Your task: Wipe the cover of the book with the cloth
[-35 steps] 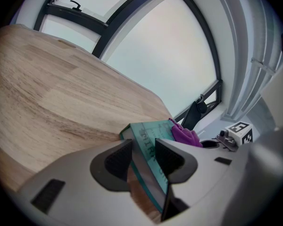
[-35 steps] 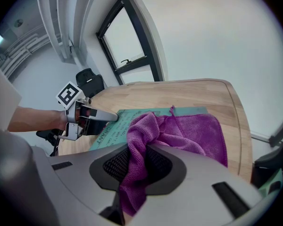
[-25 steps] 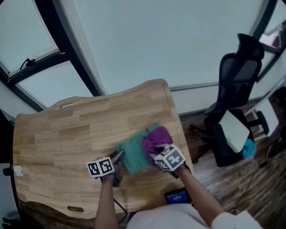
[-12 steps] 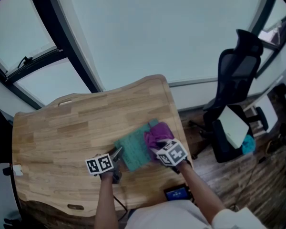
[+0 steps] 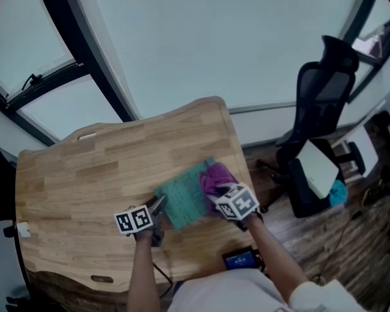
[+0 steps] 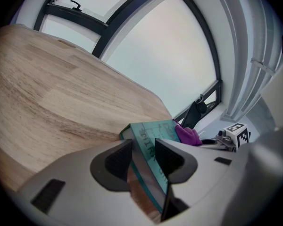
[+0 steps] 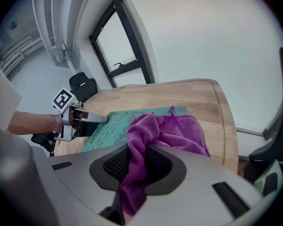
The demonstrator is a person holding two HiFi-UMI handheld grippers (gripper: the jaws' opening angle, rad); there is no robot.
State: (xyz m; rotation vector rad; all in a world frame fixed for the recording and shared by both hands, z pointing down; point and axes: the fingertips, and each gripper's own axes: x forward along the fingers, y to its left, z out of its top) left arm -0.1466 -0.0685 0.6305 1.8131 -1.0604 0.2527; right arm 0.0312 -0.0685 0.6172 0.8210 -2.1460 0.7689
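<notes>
Purple microfibre cloth is bunched between the jaws of the right gripper, which are closed tight on one fold. The rest spills ahead of that gripper over the right part of the teal book. The left gripper has its jaws closed on the book's near left edge, pinning it flat on the wooden surface. The likely trouble is that the wad touches the cover only in a narrow patch, so a stroke could miss much of it, or the hard jaw tips could scrape the cover if pressed too low. A strong sideways pull might also twist the book out of the left gripper's thin edge hold. The surface's edge lies just right of the right gripper, so the loose tail could drag off it. An office chair stands well apart beyond that edge and a small dark device sits behind the grippers. Neither blocks the stroke.
</notes>
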